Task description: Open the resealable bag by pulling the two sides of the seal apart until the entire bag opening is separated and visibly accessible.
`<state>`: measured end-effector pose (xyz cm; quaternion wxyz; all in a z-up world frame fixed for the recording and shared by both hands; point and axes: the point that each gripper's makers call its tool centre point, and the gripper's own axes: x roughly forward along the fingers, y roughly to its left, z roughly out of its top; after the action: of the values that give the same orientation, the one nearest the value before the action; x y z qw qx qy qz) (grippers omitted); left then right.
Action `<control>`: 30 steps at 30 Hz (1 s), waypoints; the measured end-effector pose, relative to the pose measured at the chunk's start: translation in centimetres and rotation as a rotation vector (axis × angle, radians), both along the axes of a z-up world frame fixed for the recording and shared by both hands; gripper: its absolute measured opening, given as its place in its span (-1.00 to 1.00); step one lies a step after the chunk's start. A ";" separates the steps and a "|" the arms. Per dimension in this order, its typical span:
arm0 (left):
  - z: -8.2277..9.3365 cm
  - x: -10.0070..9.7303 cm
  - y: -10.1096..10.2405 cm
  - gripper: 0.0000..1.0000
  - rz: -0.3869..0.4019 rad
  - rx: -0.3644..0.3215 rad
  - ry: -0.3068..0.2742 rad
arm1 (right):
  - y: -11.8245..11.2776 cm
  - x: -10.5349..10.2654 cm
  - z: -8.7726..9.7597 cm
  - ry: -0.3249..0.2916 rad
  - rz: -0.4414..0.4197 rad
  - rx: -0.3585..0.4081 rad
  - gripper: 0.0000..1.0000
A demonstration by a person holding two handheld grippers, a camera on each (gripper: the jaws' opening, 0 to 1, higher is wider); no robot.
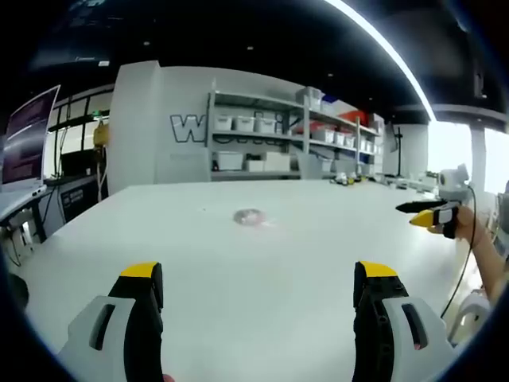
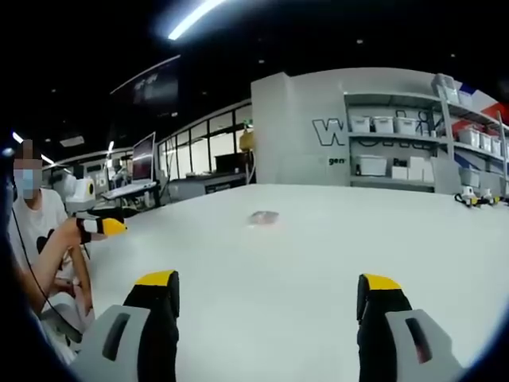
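Yellow-tipped fingers [image 1: 142, 280] spread wide, apparently empty-handed.

The counter [image 1: 262, 270] is plain white. On it lies a resealable bag [image 1: 249, 216], clear with a faint pinkish tint. The left gripper [image 1: 258, 296] is black with yellow tips and a light grey body; the right gripper [image 2: 266, 304] has the same colours. Behind stand a grey shelf [image 1: 262, 135] holding white bins [image 1: 243, 123], and a pale wall bearing grey letters.
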<state>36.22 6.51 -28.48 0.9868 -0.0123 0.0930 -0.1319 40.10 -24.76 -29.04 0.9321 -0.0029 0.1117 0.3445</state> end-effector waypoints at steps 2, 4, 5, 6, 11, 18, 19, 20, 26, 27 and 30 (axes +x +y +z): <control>0.0 0.0 0.0 0.99 0.000 0.000 0.000 | 0.0 0.0 0.0 0.001 -0.001 -0.001 0.88; 0.0 0.0 0.0 0.99 0.002 0.000 0.001 | 0.0 0.0 -0.1 0.002 -0.001 -0.002 0.88; 0.0 0.0 0.0 0.99 0.002 0.000 0.002 | -0.1 0.0 -0.1 0.003 -0.002 -0.003 0.88; -0.1 0.0 0.0 0.99 0.002 0.001 0.003 | -0.1 0.0 -0.1 0.002 -0.002 -0.001 0.88; 0.0 0.0 0.1 0.99 0.003 0.004 0.004 | -0.2 0.1 -0.1 0.003 -0.006 -0.003 0.88; 0.0 -0.1 0.1 0.99 0.003 -0.001 0.001 | -0.3 0.2 0.0 0.001 -0.012 -0.001 0.88; -0.1 -0.1 0.1 0.99 0.003 0.000 0.003 | -0.2 0.2 0.0 0.001 -0.010 0.001 0.88; -0.1 -0.1 0.1 0.99 0.003 0.000 0.003 | -0.2 0.1 0.0 0.002 -0.009 0.001 0.87; -0.3 -0.2 -0.1 0.99 0.001 0.009 0.014 | -0.2 0.1 0.0 0.000 -0.004 0.003 0.87; -0.3 -0.2 -0.2 0.99 -0.002 0.008 0.011 | -0.2 0.1 0.0 -0.002 -0.005 0.005 0.86; -0.1 -0.2 -0.4 0.99 -0.005 -0.001 0.003 | -0.1 0.0 0.1 -0.004 -0.005 0.007 0.86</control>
<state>36.06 6.14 -28.62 0.9863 -0.0127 0.0944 -0.1345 40.13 -24.89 -28.99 0.9331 0.0002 0.1086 0.3427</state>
